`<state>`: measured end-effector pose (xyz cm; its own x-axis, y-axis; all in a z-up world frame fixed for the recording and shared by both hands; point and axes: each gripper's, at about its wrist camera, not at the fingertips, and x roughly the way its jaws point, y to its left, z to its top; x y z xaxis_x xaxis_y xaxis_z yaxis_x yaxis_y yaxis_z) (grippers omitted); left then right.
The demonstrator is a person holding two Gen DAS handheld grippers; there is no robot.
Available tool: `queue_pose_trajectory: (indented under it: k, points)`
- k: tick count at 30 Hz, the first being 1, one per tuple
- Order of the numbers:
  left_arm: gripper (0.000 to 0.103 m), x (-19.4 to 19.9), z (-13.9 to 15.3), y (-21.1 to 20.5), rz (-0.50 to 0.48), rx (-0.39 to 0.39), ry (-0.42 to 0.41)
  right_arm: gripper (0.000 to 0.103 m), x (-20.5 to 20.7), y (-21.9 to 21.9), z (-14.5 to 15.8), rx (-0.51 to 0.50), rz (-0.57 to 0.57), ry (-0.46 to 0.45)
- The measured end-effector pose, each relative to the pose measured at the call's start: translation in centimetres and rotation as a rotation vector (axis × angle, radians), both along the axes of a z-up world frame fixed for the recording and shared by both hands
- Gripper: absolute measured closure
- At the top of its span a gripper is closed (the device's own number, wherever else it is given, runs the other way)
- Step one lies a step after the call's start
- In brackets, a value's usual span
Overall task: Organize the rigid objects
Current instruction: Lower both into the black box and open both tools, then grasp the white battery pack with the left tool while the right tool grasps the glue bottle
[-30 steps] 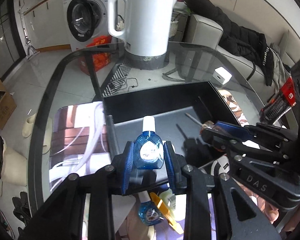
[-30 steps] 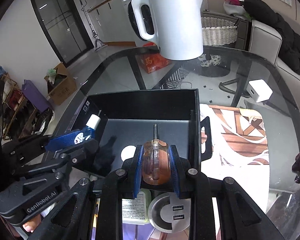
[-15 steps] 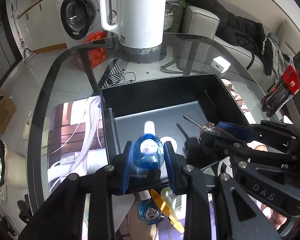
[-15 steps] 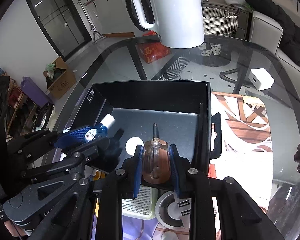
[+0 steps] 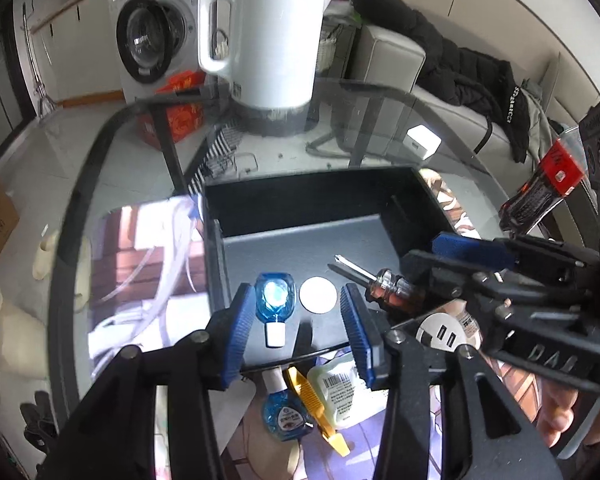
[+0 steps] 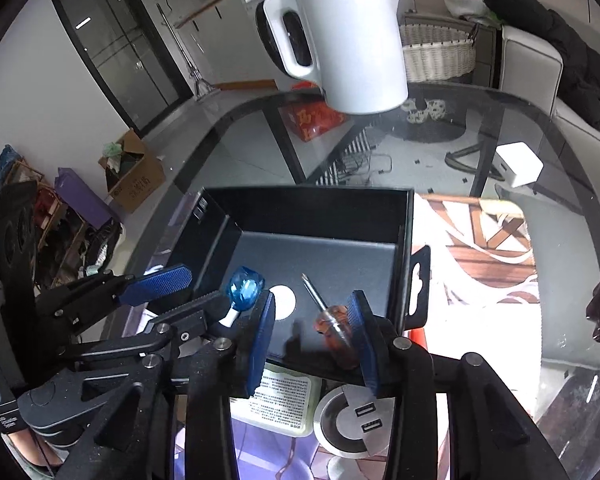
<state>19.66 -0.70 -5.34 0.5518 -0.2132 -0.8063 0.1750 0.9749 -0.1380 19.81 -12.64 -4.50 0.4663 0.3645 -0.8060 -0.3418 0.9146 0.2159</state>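
A black open box (image 5: 312, 184) sits on the glass table. My left gripper (image 5: 298, 332) hangs over its near edge, jaws opening. A small blue bottle (image 5: 274, 302) is loose between them, cap towards me, close to the left pad and gripped by neither. To its right, my right gripper (image 6: 312, 340) is also opening. The amber-handled screwdriver (image 6: 332, 316) sits tilted between its fingers. Its handle rests against the right pad, and its tip points into the box (image 6: 308, 192). The bottle (image 6: 244, 290) also shows in the right wrist view.
A white kettle (image 5: 268, 40) stands behind the box, with a white charger (image 5: 424, 142) at the back right. In front of the box lie another blue bottle (image 5: 284, 416), a yellow clip (image 5: 316, 412), a pale bottle (image 5: 340, 392) and a round USB hub (image 6: 352, 420).
Both grippers have opened. The blue bottle left the left pads and flipped cap-first towards me over the box. The screwdriver came free and tilted to the right.
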Motion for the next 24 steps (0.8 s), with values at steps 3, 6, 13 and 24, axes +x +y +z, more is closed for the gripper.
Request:
queue_pose_trajectory:
  k: [3, 6, 13, 24]
  points:
    - [0.056, -1.3, 1.7, 0.3, 0.002, 0.003, -0.076, 0.064, -1.1, -0.5, 1.7, 0.002, 0.006, -0.070]
    - [0.049, -2.6, 3.3, 1.3, 0.011, -0.024, -0.146, 0.064, -2.6, -1.4, 3.7, 0.007, 0.014, -0.144]
    - [0.045, -4.3, 4.6, 4.0, 0.043, -0.018, -0.182, 0.063, -4.8, -3.9, 6.2, -0.030, 0.013, -0.237]
    - [0.043, -4.5, -0.3, 5.8, 0.040, 0.035, 0.003, 0.063, -3.4, -6.0, 1.4, -0.121, 0.017, -0.075]
